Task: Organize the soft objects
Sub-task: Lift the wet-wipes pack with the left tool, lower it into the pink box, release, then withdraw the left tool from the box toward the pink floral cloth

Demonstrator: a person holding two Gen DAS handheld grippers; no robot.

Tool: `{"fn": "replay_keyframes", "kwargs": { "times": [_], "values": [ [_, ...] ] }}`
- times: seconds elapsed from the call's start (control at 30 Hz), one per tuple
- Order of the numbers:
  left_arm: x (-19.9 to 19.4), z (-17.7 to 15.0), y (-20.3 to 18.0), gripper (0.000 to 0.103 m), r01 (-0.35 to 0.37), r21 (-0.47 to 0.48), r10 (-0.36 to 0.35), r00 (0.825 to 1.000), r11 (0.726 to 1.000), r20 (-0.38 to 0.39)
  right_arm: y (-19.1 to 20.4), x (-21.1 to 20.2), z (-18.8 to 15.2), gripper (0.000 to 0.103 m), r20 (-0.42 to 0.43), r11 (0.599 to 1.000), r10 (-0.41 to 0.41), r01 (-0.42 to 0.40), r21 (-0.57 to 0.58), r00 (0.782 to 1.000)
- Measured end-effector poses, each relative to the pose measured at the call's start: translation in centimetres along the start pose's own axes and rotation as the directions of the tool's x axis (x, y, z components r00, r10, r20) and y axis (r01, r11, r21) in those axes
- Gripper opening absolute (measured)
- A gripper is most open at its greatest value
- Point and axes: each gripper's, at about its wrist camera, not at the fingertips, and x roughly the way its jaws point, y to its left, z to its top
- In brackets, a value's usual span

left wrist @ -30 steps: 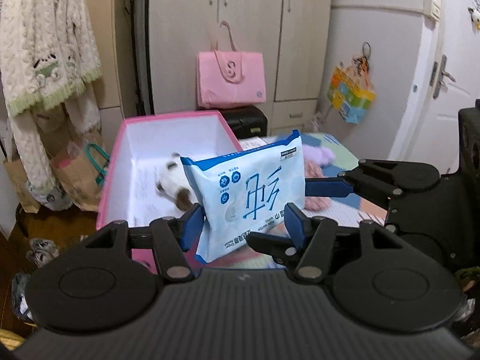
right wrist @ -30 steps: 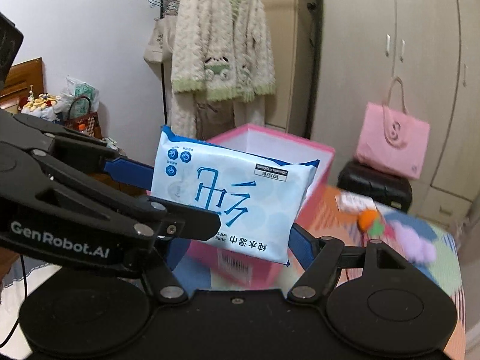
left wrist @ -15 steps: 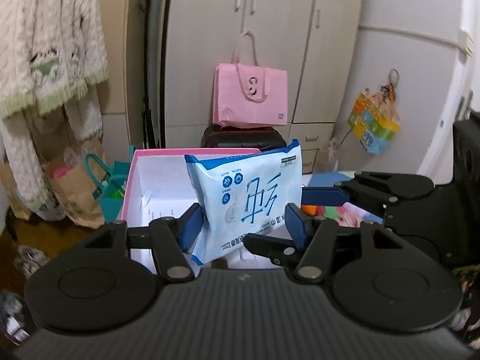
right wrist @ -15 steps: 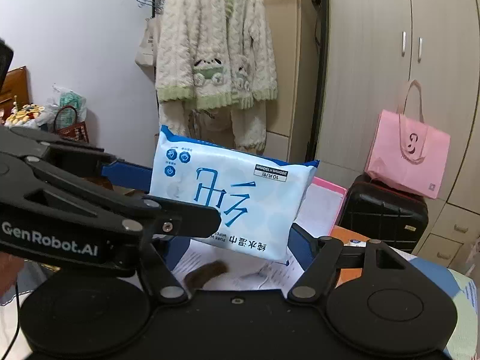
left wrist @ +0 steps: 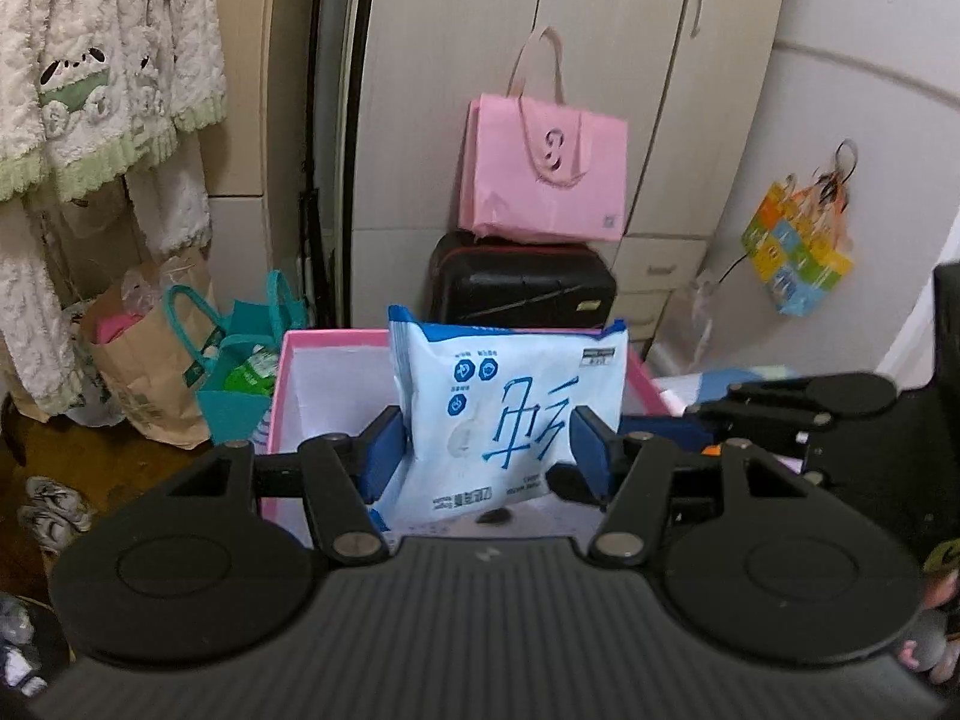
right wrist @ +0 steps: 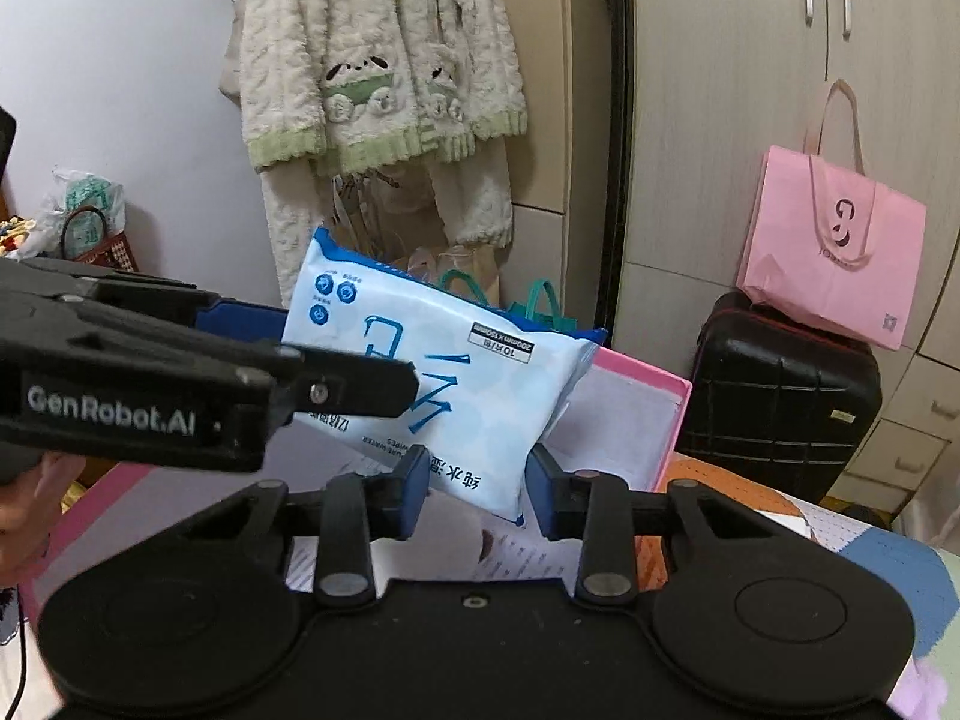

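Gripping glossy crinkled wipes pack (left wrist: 510, 414), left gripper (left wrist: 486, 450), rectangular pink box (left wrist: 312, 372)

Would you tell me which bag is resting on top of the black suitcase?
The pink tote bag; the teal bag and the brown paper bag stand on the floor instead.

Wet-wipe pack (left wrist: 510, 414) at frame centre, between the pads of the left gripper (left wrist: 486, 444), above the open box (left wrist: 336, 384). Suitcase (left wrist: 522, 288) behind the box, tote bag (left wrist: 543, 174) on top of it, wardrobe (left wrist: 540, 60) behind both. Paper bag (left wrist: 144, 354) on the floor, left of box. Fleece jacket (left wrist: 90, 60) hangs upper left. Right wrist view: right gripper (right wrist: 477, 492) at lower centre, pack's lower corner between its pads.
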Motion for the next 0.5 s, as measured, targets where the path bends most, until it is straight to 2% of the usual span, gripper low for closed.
{"fn": "replay_keyframes", "kwargs": {
  "times": [0.2, 0.3, 0.4, 0.5],
  "values": [
    [0.9, -0.6, -0.6, 0.070, -0.107, 0.070, 0.108, 0.994, 0.992, -0.014, 0.3, 1.4, -0.1, 0.041, -0.028, 1.000, -0.010, 0.010, -0.016, 1.000],
    [0.1, -1.1, -1.1, 0.071, -0.201, 0.132, 0.201, 0.979, 0.971, 0.013, 0.5, 0.8, -0.7, 0.044, -0.028, 0.999, -0.013, 0.012, -0.029, 1.000],
    [-1.3, -1.6, -1.6, 0.075, -0.201, 0.184, 0.198, 0.980, 0.962, 0.036, 0.8, -0.5, -1.1, 0.047, -0.041, 0.999, -0.016, 0.014, -0.043, 0.999],
    [-2.6, -2.1, -2.2, 0.075, -0.198, 0.222, 0.199, 0.980, 0.955, 0.017, 1.4, -1.8, -1.5, 0.048, -0.063, 0.998, -0.013, 0.009, -0.064, 0.998]
  ]
}}
